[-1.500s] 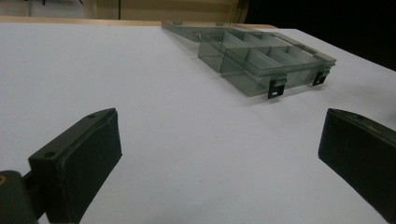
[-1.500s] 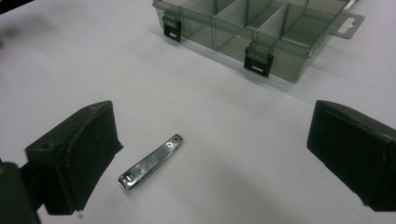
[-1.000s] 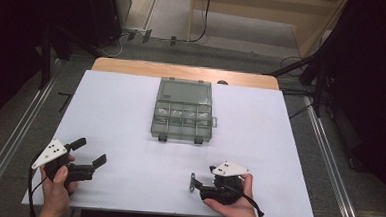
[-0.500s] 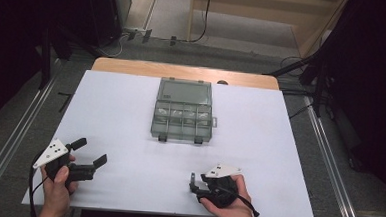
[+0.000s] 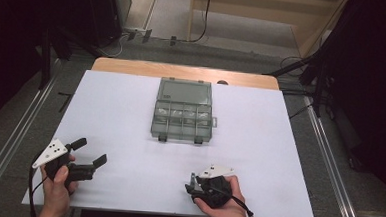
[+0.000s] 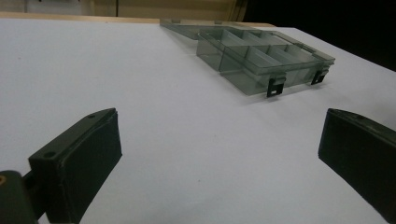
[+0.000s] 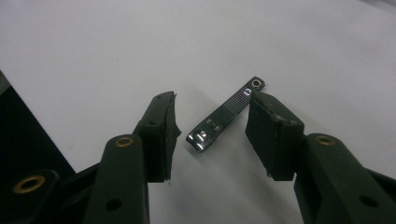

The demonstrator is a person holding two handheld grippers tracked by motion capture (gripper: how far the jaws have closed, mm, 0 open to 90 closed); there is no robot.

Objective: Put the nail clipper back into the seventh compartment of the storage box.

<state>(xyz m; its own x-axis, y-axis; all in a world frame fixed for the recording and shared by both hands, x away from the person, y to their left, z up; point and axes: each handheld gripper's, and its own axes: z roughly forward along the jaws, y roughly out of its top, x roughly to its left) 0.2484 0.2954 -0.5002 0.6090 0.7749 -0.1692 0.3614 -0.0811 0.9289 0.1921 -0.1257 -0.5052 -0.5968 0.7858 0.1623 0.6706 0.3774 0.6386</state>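
Note:
A metal nail clipper lies flat on the white table between the jaws of my right gripper. The jaws have just been closing around it; the right pad covers the clipper's far end, and the left pad stands apart from it. In the high view my right gripper is near the table's front edge, tilted down. My left gripper rests at the front left, wide open with nothing between its jaws. A smoky clear compartment box lies open at the table's centre, ahead of the left gripper.
The white table sheet ends at a wooden strip at the back. Metal rails run along both sides. Cables and stands crowd the dark floor beyond.
My right gripper's jaws have narrowed and the hand has tipped down toward the table near the front edge. The left gripper has kept still.

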